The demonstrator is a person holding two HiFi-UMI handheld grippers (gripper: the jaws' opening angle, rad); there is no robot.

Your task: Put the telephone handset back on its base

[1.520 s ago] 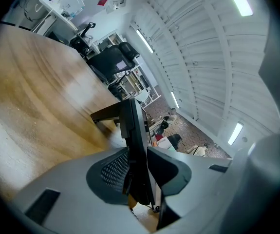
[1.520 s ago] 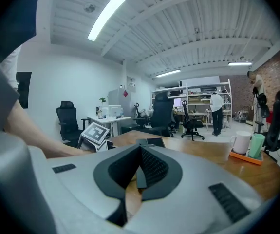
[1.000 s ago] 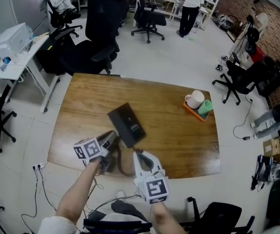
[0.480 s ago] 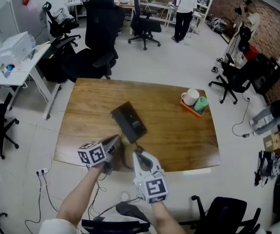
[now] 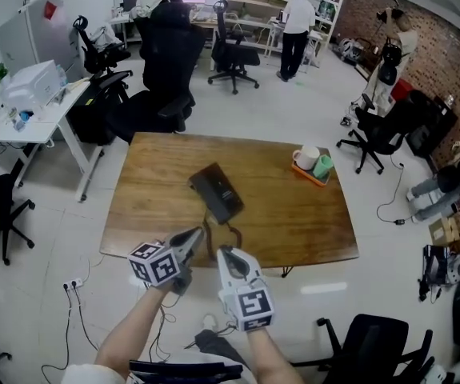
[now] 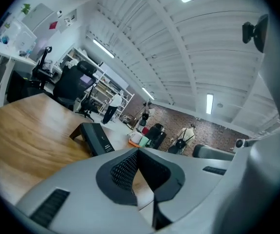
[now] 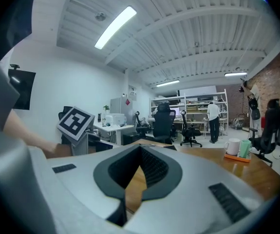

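My left gripper [image 5: 195,235] hangs over the near edge of the table [image 5: 154,184], clenched on nothing: its pads meet and only wood shows past them. The wood to its left is bare out to that side's edge, so I have open room to swing there. The desk [image 5: 42,122] and the office chairs [image 5: 170,58] stand off on the floor, well apart from the table. Just ahead, between my two grippers, the telephone [image 5: 216,192] lies slantwise near the middle of the table. It reads as one dark wedge in every view, and I cannot pick out the handset as a separate piece, so I cannot tell whether it sits on its base. The cord [image 5: 231,235] curls from the telephone toward the near edge, right between my gripper tips, and I judge that the main hazard. A tip that hooks a loop would drag the telephone across the smooth wood toward me, perhaps off the edge, which is close there. Closed jaws are another risk, since pushing in without opening them would only shove the telephone aside. My right gripper [image 5: 226,253] is clenched too, empty, its tips just beside the cord's near loop. Further right a wide stretch of bare wood gives room to work. At the far right corner a tray [image 5: 306,175] carries a mug [image 5: 307,158] and a cup [image 5: 322,166], close enough to that edge that a careless sweep could tip them over.
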